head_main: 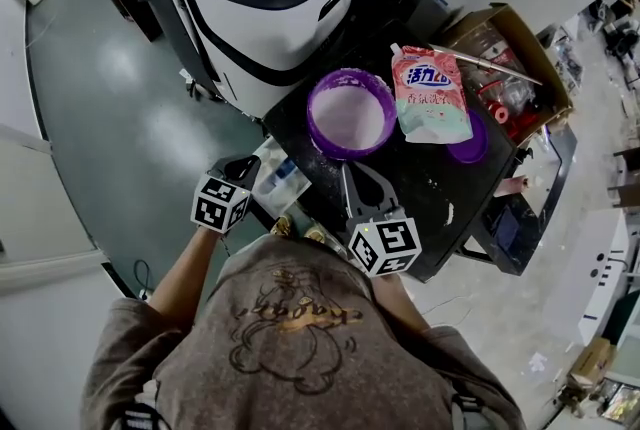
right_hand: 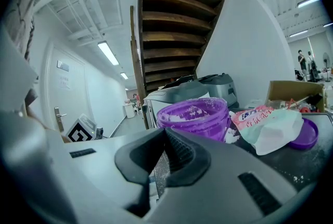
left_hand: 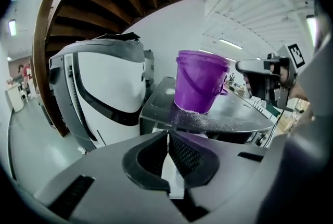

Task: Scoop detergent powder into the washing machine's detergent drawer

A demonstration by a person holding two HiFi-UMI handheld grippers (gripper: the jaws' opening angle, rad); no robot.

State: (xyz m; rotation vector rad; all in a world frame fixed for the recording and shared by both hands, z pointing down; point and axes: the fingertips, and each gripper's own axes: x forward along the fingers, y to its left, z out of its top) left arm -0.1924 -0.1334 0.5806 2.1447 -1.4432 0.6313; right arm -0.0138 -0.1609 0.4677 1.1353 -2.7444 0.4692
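Watching from the side: biggest thing here is a white-and-black machine (head_main: 250,8) up at 12 o'clock. Below it sits the dark-topped washer (head_main: 430,183), with an open cardboard box (head_main: 488,18) at its 2 o'clock corner. Mid-top stands a purple bucket (head_main: 313,118) with white powder (head_main: 350,118) in it, and some grains (left_hand: 195,119) are spilled around its base.

Lying flat at the bucket's 3 o'clock is a pink pouch (head_main: 430,98) with blue Chinese print. I can read "活力", and "香氛洗衣" under it. A purple lid (head_main: 470,143) pokes out from under it at 5 o'clock.

The detergent drawer (head_main: 278,176) is pulled out at the bucket's 7 o'clock. The left gripper (head_main: 245,163) is just beside it, jaws pressed together on nothing. The right gripper (head_main: 352,173) is at the bucket's 6 o'clock, jaws also closed and empty.
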